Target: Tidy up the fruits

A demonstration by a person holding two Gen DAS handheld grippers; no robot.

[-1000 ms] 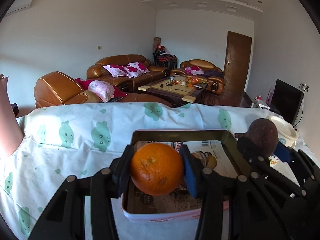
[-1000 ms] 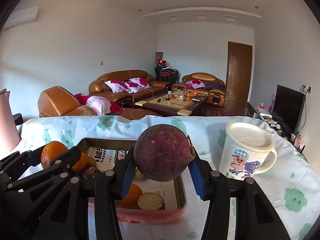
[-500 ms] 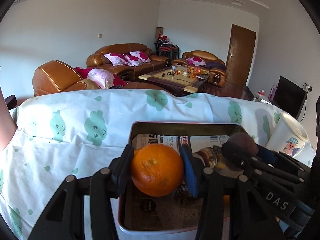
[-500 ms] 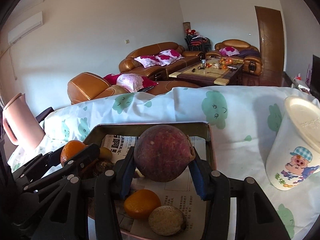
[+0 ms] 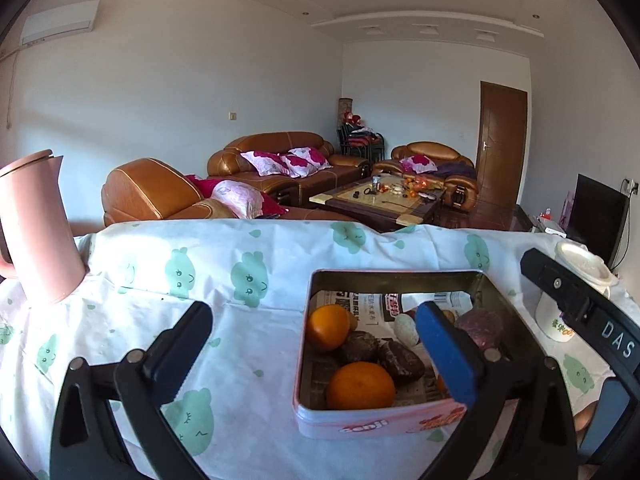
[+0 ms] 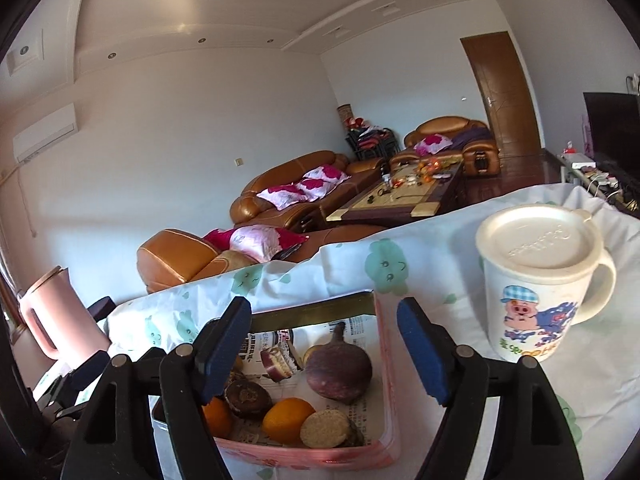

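A pink tin box (image 5: 362,424) lined with newspaper sits on the table and holds fruit. In the left wrist view it holds two oranges (image 5: 328,326) (image 5: 361,386), dark brown fruits (image 5: 402,360) and a purple fruit (image 5: 480,328). My left gripper (image 5: 312,344) is open and empty, just left of and above the box. In the right wrist view the box (image 6: 386,360) shows the purple fruit (image 6: 339,370), oranges (image 6: 286,418) and brown round pieces (image 6: 325,428). My right gripper (image 6: 324,344) is open and empty above the box.
A pink jug (image 5: 36,228) stands at the table's far left. A white lidded mug with a pig picture (image 6: 540,284) stands right of the box. The table has a white cloth with green prints (image 5: 200,280). Sofas and a coffee table lie beyond.
Both grippers opened and let go: the orange and the purple fruit now lie in the box. Both grippers have pulled back and up from it.
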